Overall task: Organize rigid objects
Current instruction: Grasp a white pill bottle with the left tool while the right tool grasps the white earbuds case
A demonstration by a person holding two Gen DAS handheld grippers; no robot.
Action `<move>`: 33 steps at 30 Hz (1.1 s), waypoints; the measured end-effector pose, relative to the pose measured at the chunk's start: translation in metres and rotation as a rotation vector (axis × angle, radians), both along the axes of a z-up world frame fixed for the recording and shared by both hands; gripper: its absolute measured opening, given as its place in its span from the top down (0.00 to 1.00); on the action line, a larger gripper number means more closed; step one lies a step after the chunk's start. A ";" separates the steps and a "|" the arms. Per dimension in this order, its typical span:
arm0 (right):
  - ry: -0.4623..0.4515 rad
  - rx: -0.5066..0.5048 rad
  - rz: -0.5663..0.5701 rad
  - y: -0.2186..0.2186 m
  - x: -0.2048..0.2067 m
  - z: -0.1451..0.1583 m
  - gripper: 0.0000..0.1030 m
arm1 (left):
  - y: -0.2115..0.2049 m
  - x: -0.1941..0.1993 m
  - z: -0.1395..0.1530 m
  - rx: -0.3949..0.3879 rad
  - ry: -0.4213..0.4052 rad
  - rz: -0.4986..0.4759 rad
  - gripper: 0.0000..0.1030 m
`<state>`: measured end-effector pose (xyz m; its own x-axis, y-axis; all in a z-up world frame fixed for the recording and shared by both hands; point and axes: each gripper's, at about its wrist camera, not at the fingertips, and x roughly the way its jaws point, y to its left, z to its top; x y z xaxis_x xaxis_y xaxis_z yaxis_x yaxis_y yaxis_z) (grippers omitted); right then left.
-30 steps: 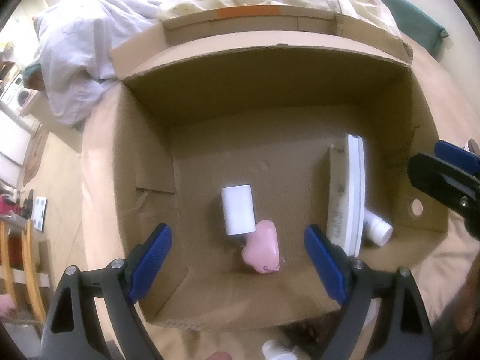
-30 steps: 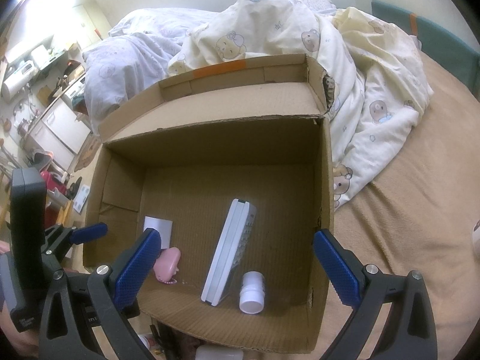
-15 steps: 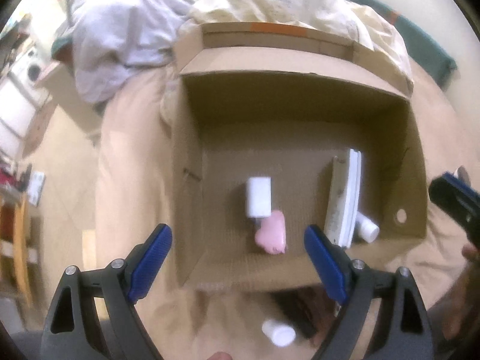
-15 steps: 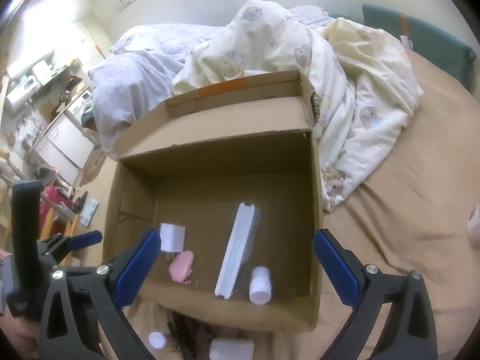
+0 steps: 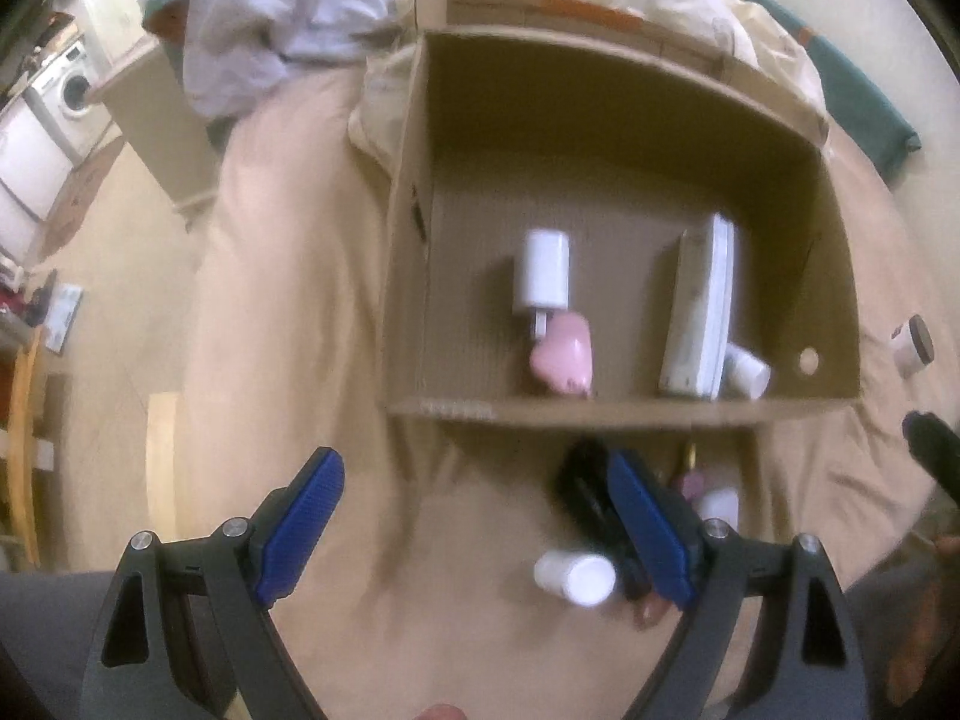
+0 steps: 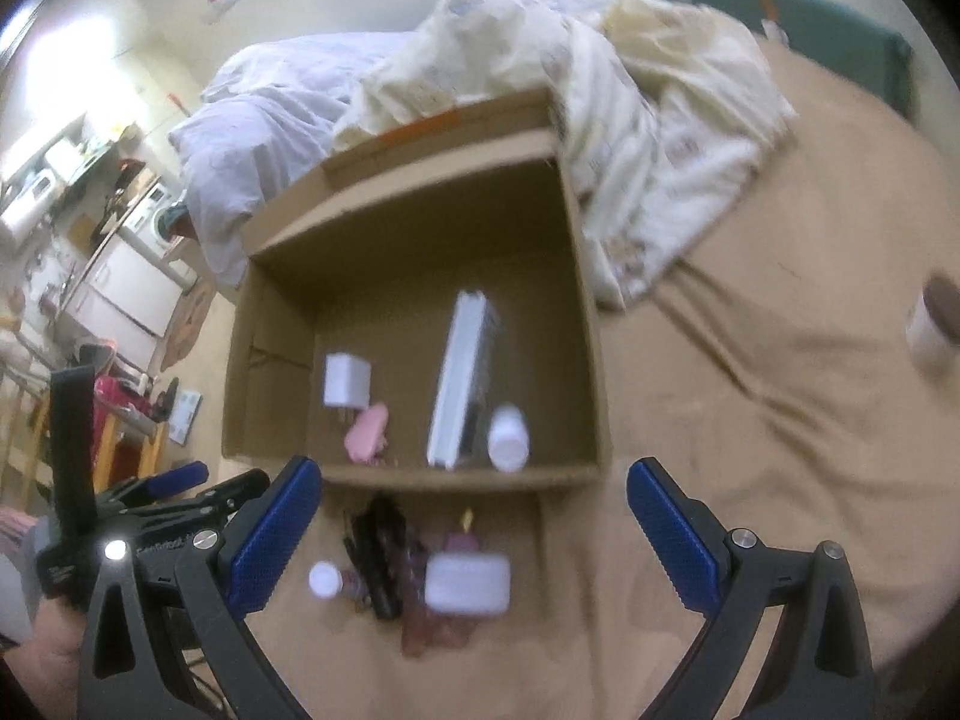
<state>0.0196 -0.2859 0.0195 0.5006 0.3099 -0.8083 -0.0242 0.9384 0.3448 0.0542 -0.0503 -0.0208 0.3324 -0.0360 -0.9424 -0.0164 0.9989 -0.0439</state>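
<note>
- Left wrist view: left claw [image 5: 480, 531] hangs over the tan bed sheet [image 5: 288, 312], jaws spread wide, nothing between the pads.
- Cardboard box [image 5: 402, 276] sits open on the bed ahead of that claw. Inside: a white charger block [image 5: 543, 270], a pink heart-shaped piece [image 5: 564, 354] touching its near end, a flat white device [image 5: 699, 306] standing on edge, and a small white bottle [image 5: 747, 369] lying beside it at the near wall.
- Loose items outside the box, just past its near wall: a white-capped bottle [image 5: 576, 576] lying on the sheet, a black object [image 5: 591, 492] partly behind the right finger of the left claw, a small white case [image 5: 717, 504]; detail too blurred to say more.
- A jar with a brown lid [image 5: 912, 345] lies on the sheet to the right of the box, well apart from the pile.
- Right wrist view: right claw [image 6: 474, 531] is also spread wide and holds nothing; it hangs above the same loose pile – white-capped bottle [image 6: 324, 579], black object [image 6: 378, 558], white case [image 6: 468, 582].
- Same view shows the box [image 6: 591, 360] with the charger [image 6: 345, 381], pink piece [image 6: 366, 432], flat device [image 6: 462, 378] and bottle [image 6: 509, 438] inside; brown-lidded jar [image 6: 933, 324] far right.
- Rumpled duvet [image 6: 600, 90] lies against the box's far and right sides.
- Left claw's body shows at the lower left [image 6: 180, 480] of the right wrist view.
</note>
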 end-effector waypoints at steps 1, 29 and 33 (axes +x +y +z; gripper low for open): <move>0.016 0.004 -0.009 -0.002 -0.004 -0.003 0.00 | -0.001 -0.002 -0.005 -0.002 0.016 -0.008 0.14; 0.481 0.117 0.136 0.037 0.010 -0.116 0.19 | -0.040 -0.027 -0.043 0.017 0.165 -0.195 0.76; 0.497 0.075 0.175 0.045 0.009 -0.123 0.38 | -0.026 -0.024 -0.034 0.047 0.155 -0.167 0.76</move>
